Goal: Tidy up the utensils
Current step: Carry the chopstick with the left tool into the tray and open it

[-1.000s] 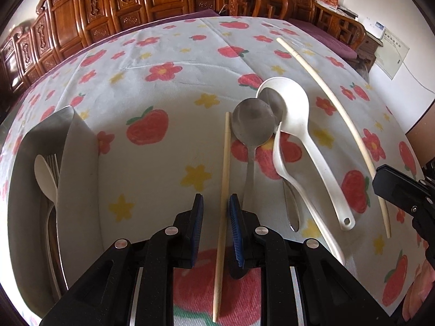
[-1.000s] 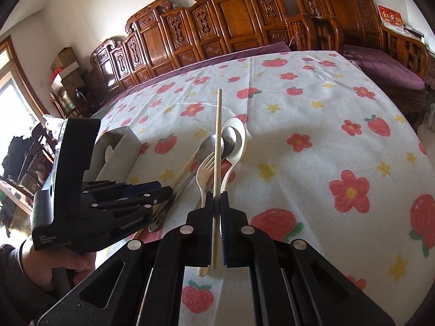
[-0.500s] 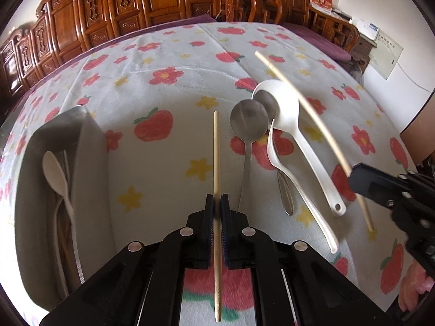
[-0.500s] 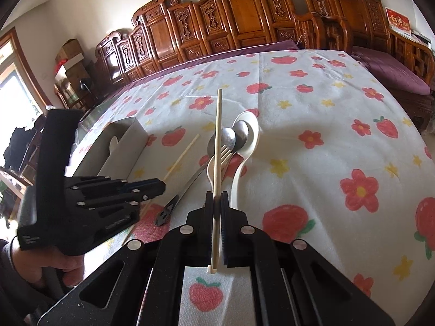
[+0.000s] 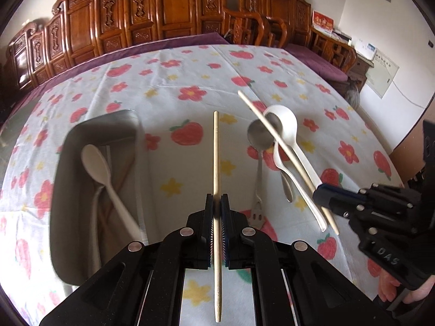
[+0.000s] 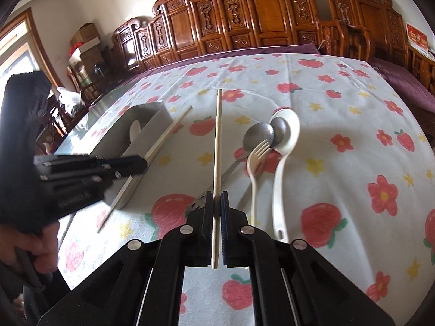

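My left gripper (image 5: 216, 203) is shut on a wooden chopstick (image 5: 216, 149) and holds it above the cloth. My right gripper (image 6: 216, 201) is shut on a second chopstick (image 6: 218, 135), also lifted; it shows in the left wrist view (image 5: 274, 135). A grey metal tray (image 5: 108, 119) on the left holds a white spoon (image 5: 98, 163) and other utensils. On the cloth lie a metal spoon (image 5: 258, 135), a white ladle spoon (image 5: 285, 125) and a white plastic fork (image 6: 257, 152).
The table has a white cloth with red flowers and strawberries (image 5: 187, 133). Carved wooden chairs (image 5: 174, 8) line the far edge. A wall (image 5: 380, 5) and cabinet are at the right.
My left gripper has shut on the chopstick and lifted it off the cloth. Both grippers have risen and the right one has moved left, toward the tray.
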